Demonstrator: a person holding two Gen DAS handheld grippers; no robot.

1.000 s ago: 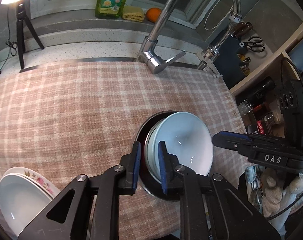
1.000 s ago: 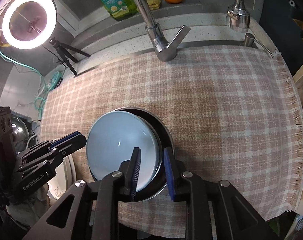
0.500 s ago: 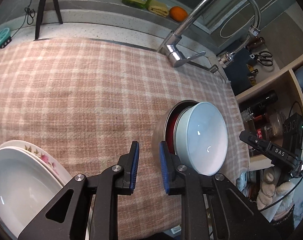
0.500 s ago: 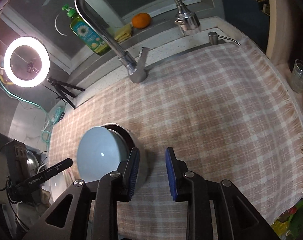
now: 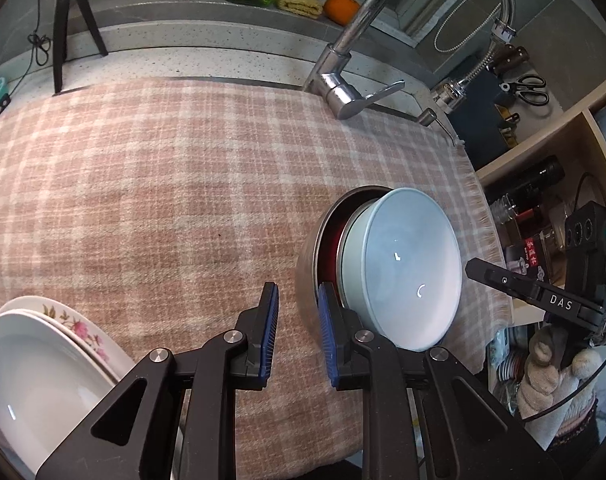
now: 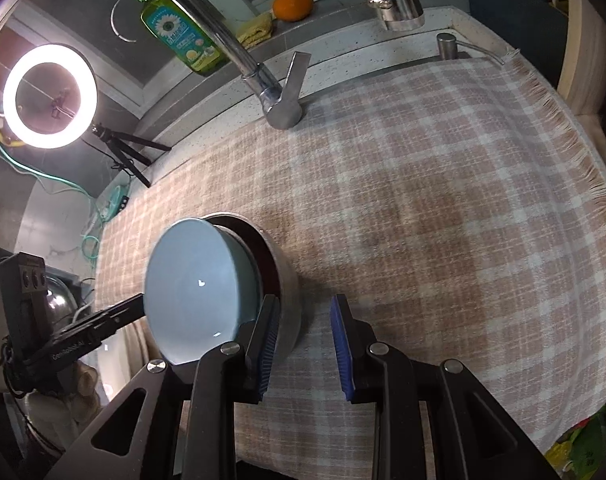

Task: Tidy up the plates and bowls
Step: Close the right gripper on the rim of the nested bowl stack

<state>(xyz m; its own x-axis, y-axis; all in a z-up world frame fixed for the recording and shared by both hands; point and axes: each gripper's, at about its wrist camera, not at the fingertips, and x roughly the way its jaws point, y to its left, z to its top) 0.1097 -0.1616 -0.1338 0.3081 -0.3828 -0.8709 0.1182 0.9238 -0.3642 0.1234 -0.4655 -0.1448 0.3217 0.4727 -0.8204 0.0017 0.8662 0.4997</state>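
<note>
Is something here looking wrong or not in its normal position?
Yes. The pale blue bowl sits tilted inside the steel bowl, not nested flat. A plaid cloth is spread where the faucet stands, which is unusual. Nothing looks spilled or broken.

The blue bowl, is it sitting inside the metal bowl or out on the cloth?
Inside. The blue bowl is nested in the metal bowl, whose rim wraps around it.

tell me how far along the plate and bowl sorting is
Done: the pale blue bowl sits nested in the steel bowl, and two plates are stacked at the cloth's left edge. In hand: nothing; the left tongs and right tongs are both open and empty. Left: I see no loose dishes on the cloth.
</note>
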